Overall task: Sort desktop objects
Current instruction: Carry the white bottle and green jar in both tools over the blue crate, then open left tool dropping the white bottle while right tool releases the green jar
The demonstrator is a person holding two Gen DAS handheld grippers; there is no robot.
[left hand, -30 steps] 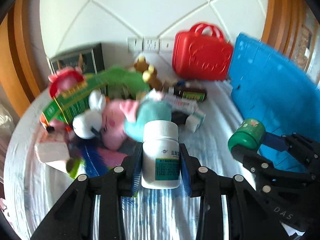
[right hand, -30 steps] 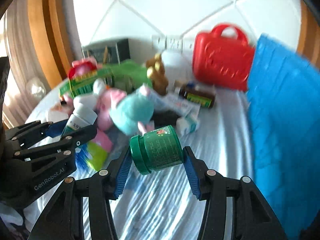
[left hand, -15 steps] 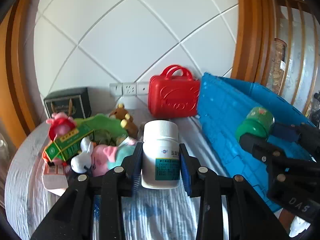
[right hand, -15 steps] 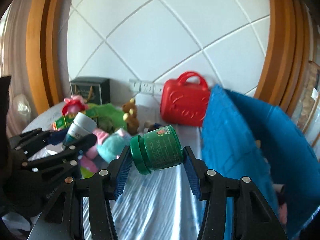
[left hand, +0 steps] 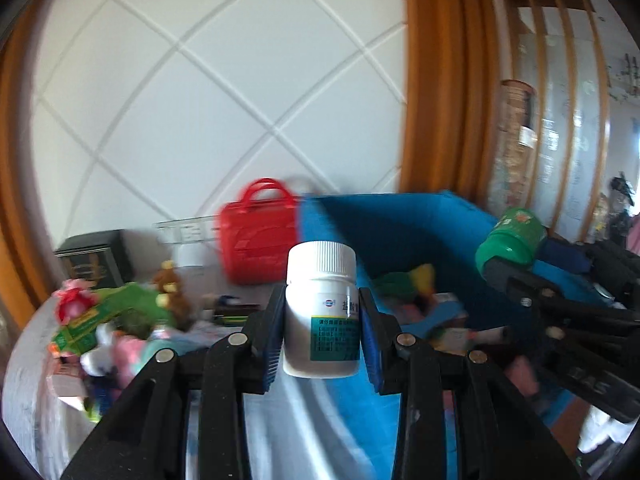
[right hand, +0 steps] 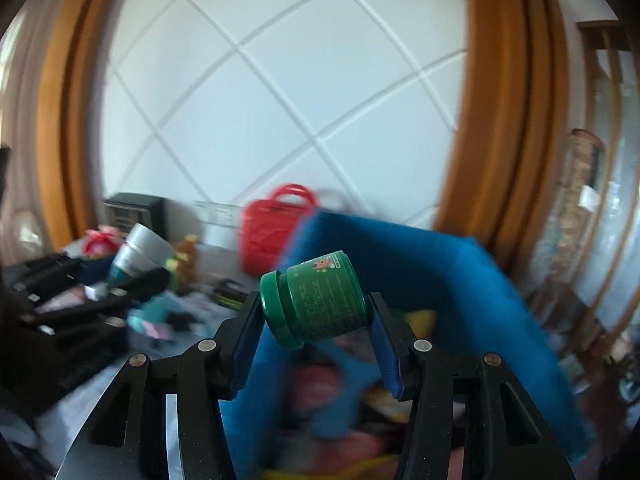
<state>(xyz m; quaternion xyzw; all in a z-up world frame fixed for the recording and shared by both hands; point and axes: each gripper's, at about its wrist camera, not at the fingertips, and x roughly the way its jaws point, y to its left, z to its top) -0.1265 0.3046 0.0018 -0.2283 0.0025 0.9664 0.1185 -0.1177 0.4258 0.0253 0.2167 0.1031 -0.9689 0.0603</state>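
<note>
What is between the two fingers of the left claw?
A white pill bottle with a teal label stands upright there, clamped between both blue pads, as the left wrist view shows.

White bottle [left hand: 321, 308] with a teal label; green jar [right hand: 316, 300] with a small pink picture; blue bin [left hand: 420, 236]; red case [left hand: 258, 240]; white wall [left hand: 224, 92] crossed by diagonal lines; orange-brown frame [left hand: 440, 76].
</note>
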